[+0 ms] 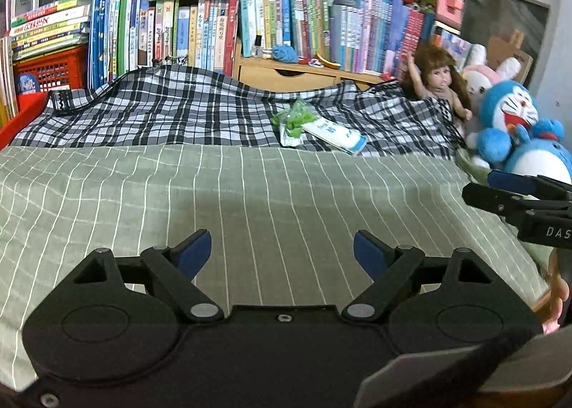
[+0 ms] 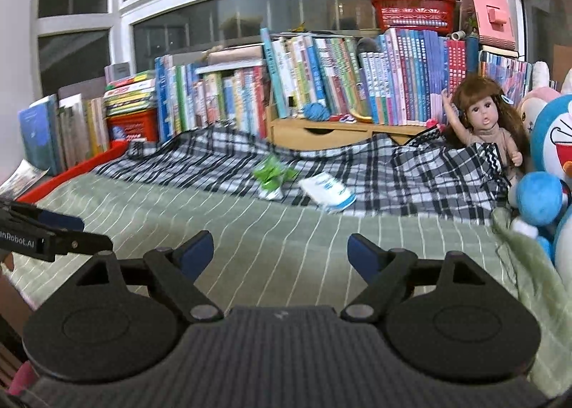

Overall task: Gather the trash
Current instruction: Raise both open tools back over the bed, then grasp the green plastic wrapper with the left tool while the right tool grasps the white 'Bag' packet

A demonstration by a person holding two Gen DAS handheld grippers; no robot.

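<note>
Ahead of my claws I am counting two wrappers: one green wrapper [image 1: 291, 122], one white-and-blue wrapper [image 1: 336, 136]. To their right I am seeing one doll [image 1: 441, 80] and two blue plush toys [image 1: 507, 118].

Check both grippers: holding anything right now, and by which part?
Nothing held. Left gripper and right gripper both stand open and empty above the striped sheet. The green wrapper and white packet lie untouched on the plaid blanket.

Left gripper [image 1: 282, 250]: fingers spread wide, nothing between them, angled downward. Right gripper [image 2: 280, 252]: fingers spread wide, nothing between them, angled slightly downward. The two sit side by side, apart, not touching.
</note>
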